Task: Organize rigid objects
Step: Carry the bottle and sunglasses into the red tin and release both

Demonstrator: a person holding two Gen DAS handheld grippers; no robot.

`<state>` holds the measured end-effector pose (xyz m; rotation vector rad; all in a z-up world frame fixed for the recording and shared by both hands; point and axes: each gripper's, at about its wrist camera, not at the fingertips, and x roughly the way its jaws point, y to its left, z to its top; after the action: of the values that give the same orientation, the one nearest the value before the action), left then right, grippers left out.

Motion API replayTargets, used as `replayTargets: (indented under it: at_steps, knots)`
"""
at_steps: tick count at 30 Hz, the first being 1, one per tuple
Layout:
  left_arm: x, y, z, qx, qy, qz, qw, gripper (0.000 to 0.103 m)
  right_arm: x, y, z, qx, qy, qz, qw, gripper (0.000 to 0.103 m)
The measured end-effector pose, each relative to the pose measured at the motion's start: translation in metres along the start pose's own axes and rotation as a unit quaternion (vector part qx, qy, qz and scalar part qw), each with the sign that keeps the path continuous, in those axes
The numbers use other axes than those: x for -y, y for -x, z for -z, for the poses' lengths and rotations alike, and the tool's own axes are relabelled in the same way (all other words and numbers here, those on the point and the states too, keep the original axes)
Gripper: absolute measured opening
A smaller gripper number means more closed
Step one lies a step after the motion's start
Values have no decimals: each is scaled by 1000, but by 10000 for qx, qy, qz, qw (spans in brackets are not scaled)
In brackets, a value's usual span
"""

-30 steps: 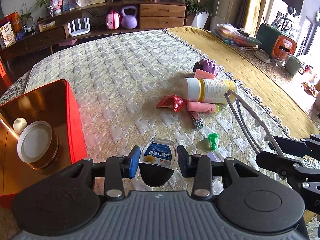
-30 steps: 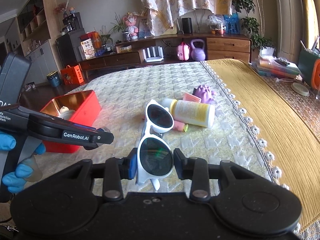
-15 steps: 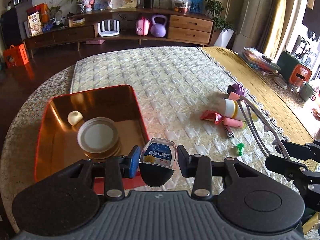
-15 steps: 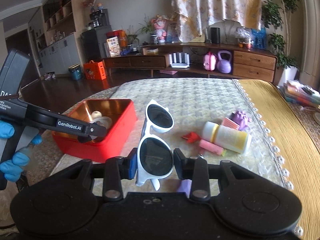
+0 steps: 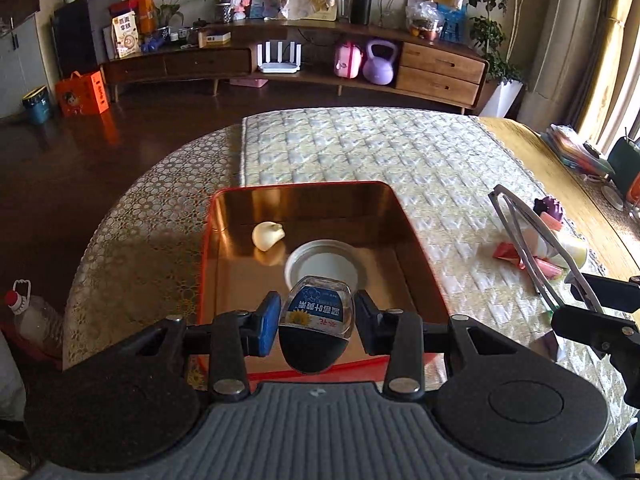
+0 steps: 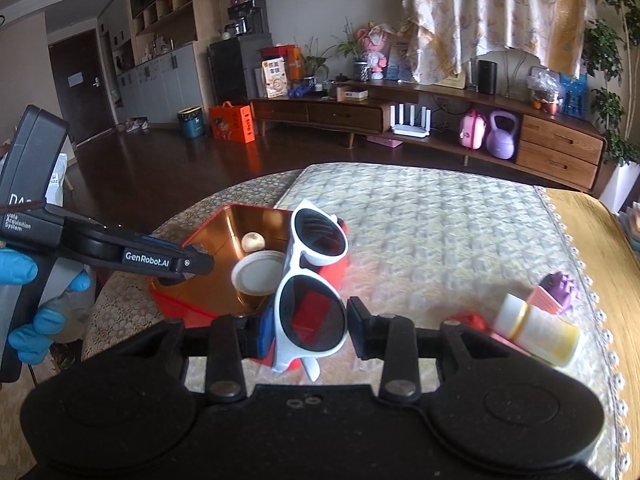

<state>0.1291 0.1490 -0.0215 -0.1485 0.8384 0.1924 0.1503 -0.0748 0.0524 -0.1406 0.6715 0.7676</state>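
My left gripper (image 5: 316, 318) is shut on a small bottle (image 5: 316, 314) with a blue label and a dark cap, and it hangs over the near part of the red tin box (image 5: 416, 240). In the box lie a white round lid (image 5: 326, 262) and a small cream shell-shaped piece (image 5: 267, 235). My right gripper (image 6: 310, 320) is shut on white sunglasses (image 6: 314, 276) with dark lenses, held upright beside the red tin box (image 6: 176, 302). The left gripper (image 6: 188, 266) shows at the left of the right wrist view, held by a blue-gloved hand (image 6: 24, 308).
On the quilted cover (image 6: 440, 232) to the right lie a white and yellow bottle (image 6: 538, 338), a purple toy (image 6: 560, 288), a pink piece (image 6: 542, 300) and a red wrapper (image 6: 468, 320). A plastic jug (image 5: 32, 320) stands on the floor at left. A wooden sideboard (image 5: 280, 60) lines the far wall.
Both grippers have swung left and risen with their loads. The red box has come from the left edge to the middle of the left wrist view, under the bottle.
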Motion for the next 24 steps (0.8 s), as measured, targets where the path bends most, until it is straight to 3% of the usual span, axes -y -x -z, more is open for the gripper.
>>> replayTargets:
  at_steps: [14,24]
  knots:
    - [-23,-43,-12,-276,-124,-270,9992,39,-29,-90,-27,-438,655,101,9968,36]
    - [-28,-78,-29,-520,-15,-487,9975,39,-35,-137,-28,-731,1192,441,9892,36]
